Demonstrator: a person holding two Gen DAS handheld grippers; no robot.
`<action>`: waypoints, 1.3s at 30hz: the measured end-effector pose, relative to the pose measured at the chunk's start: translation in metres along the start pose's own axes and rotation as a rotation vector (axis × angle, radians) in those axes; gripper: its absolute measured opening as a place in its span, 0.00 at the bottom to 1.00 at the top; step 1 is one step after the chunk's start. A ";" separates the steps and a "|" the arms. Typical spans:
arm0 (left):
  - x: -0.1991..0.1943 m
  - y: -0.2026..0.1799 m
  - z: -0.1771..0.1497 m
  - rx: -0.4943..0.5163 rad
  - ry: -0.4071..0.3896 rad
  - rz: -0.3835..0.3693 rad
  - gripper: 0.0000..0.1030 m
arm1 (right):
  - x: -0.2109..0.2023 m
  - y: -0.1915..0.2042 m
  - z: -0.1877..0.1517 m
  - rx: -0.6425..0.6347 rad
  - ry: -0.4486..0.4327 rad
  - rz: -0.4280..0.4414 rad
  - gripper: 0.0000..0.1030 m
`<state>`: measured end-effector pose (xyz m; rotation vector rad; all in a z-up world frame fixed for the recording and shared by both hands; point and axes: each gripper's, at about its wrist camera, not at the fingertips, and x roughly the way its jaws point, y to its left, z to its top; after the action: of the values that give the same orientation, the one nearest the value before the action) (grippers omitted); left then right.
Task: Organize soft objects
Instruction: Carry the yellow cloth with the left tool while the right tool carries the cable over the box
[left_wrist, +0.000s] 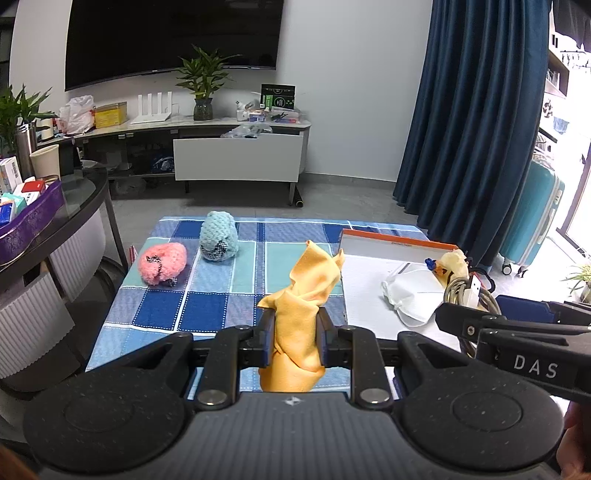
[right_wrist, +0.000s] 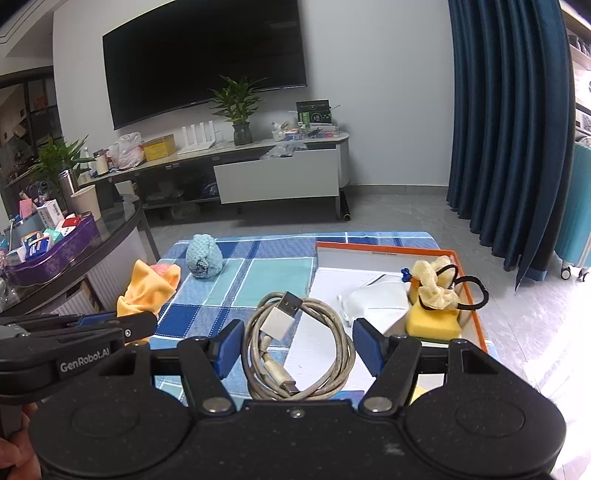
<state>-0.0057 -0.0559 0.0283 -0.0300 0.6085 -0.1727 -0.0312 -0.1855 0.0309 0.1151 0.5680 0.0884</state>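
My left gripper (left_wrist: 295, 332) is shut on a yellow-orange cloth (left_wrist: 306, 295) and holds it above the blue checked tablecloth (left_wrist: 207, 310); the cloth also shows in the right wrist view (right_wrist: 147, 288). A pink knitted toy (left_wrist: 162, 264) and a light-blue knitted toy (left_wrist: 218, 242) lie at the far left of the table. My right gripper (right_wrist: 299, 347) is open, its blue pads on either side of a coiled grey USB cable (right_wrist: 299, 343). The orange-rimmed white tray (right_wrist: 476, 295) holds a white mask (right_wrist: 376, 299), a yellow sponge (right_wrist: 432, 321) and a cream scrunchie (right_wrist: 432, 284).
A dark glass side table (left_wrist: 74, 206) with a purple basket (left_wrist: 33, 221) of boxes stands at the left. A TV cabinet (left_wrist: 236, 155) is beyond the floor. Blue curtains (left_wrist: 472, 129) and a teal suitcase (left_wrist: 535, 218) are at the right.
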 end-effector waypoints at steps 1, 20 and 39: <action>0.000 -0.001 0.000 0.000 0.003 -0.007 0.24 | 0.000 -0.002 0.000 0.003 0.000 -0.003 0.76; 0.006 -0.026 0.001 0.041 0.007 -0.052 0.24 | -0.008 -0.024 0.000 0.036 -0.007 -0.042 0.76; 0.017 -0.069 0.005 0.101 0.012 -0.141 0.24 | -0.019 -0.064 0.002 0.087 -0.028 -0.118 0.76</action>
<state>0.0005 -0.1272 0.0281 0.0262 0.6090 -0.3399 -0.0425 -0.2511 0.0341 0.1672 0.5499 -0.0524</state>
